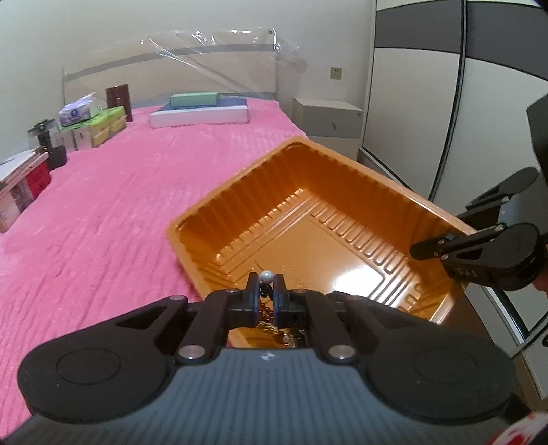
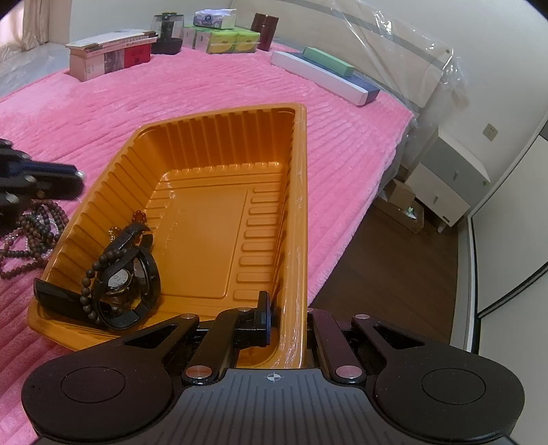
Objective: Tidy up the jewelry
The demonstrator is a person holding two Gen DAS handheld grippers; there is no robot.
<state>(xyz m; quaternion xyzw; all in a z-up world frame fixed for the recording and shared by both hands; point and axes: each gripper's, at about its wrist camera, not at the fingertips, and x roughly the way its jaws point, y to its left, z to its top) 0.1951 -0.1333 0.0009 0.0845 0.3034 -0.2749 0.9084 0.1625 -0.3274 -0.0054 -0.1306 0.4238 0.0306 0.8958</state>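
An orange plastic tray (image 1: 342,191) lies on the pink bedspread, also in the right wrist view (image 2: 219,133). My left gripper (image 1: 265,289) is shut on a bead necklace (image 1: 266,276) with a pearl-like bead on top, held over the tray's near rim; it shows from the side in the right wrist view (image 2: 51,178). My right gripper (image 2: 287,308) is shut on the tray's right rim; it shows in the left wrist view (image 1: 445,244). A black watch (image 2: 118,275) and brown bead strings (image 2: 89,284) lie in the tray's near left corner. More bead bracelets (image 2: 30,232) lie on the bedspread left of the tray.
Boxes (image 2: 109,54), tissue packs (image 2: 233,39) and a dark jar (image 2: 166,32) line the far side of the bed. A flat white box with a green box (image 2: 325,61) lies near the headboard. A nightstand (image 2: 448,185) and wooden floor (image 2: 394,267) are on the right.
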